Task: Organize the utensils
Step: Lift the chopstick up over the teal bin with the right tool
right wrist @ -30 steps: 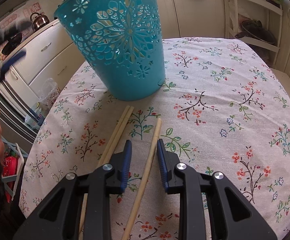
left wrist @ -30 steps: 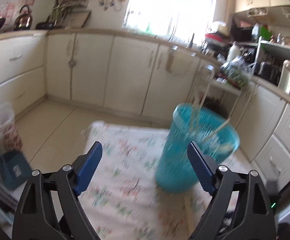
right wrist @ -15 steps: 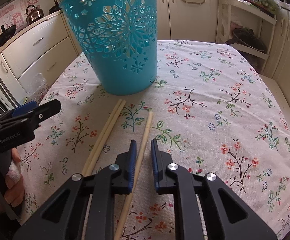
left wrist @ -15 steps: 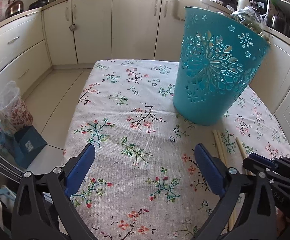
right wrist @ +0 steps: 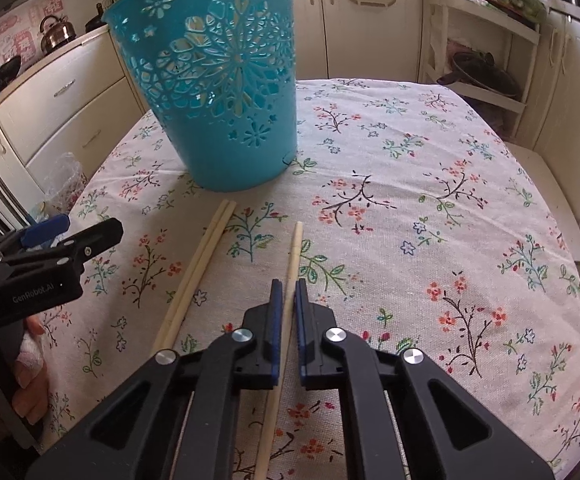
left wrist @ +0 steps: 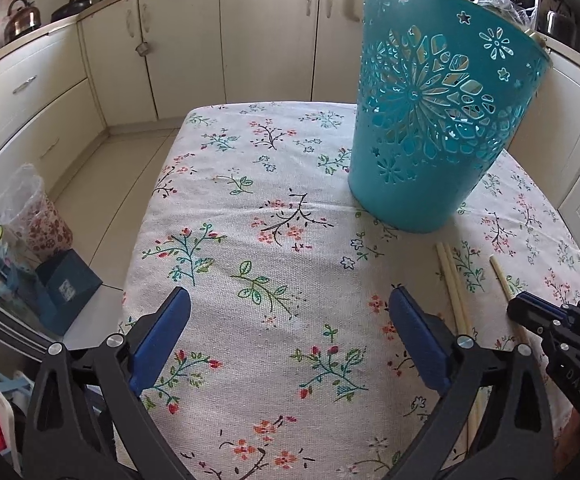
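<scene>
Here we have the right gripper (right wrist: 285,312) with its fingers pinching a single chopstick (right wrist: 294,252) partway along its length; it lies flat on the worktop (right wrist: 430,152), well in from the edges, pointing toward the teal basket (right wrist: 217,80). We judge the stick light, thin and stiff, probably wooden and a little smooth, so it could pivot or slip in a narrow pinch. Holding it nearer the middle than the tip should keep it balanced when lifted and tipped into the basket.

The left gripper (left wrist: 290,336) hovers over the cloth toward the worktop's near edge, its fingers spread wide with nothing between them.

Counting, we see three chopsticks on the cloth: the pinched one and a pair (right wrist: 197,268) lying touching just to its left. There is one basket, standing upright beyond them; pale sticks show through its cutouts, too hidden to count.
</scene>
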A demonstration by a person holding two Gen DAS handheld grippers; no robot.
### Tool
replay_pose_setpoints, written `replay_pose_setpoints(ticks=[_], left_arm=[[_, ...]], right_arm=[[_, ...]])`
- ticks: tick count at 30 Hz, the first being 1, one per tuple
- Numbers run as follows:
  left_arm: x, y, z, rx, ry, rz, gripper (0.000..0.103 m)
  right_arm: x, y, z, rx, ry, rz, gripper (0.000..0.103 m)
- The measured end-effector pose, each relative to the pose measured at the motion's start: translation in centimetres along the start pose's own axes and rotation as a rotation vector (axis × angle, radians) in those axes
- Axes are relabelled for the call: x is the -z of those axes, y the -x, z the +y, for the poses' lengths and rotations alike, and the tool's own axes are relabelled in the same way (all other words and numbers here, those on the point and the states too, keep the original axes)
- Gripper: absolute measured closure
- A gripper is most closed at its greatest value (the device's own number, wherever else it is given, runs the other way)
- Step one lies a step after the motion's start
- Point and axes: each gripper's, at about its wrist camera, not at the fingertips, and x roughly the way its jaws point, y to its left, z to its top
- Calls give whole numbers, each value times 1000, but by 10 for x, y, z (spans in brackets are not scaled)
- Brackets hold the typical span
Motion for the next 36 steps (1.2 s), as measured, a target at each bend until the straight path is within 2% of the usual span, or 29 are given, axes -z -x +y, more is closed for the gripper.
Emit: replay_pose_setpoints(ticks=[3,14,18,23,27,32,36], left_arm=[[0,0,-1,-1,-4,4,8],[0,-4,-4,-5,-12,20,8],[1,-7,-4,0,-10,37,8],[0,-8,-4,2,-9,47,8],[0,-10,-3,2,-10,51,8],[0,-10,-3,3,-10,51,8],[1,-10,-3,9,-6,52,8]], right_arm=[[0,0,5,22,31,-1,96],[-1,-1,4,12,30,7,96],[-3,4,-12,-73,-90,7,97],[-21,47,-31,-199,-227,-140,97],[-47,89,-33,-282,-265,-275,97],[-102,129,-22,-377,-271,-464,97],[-144,130,-11,-389,-266,-575,97]])
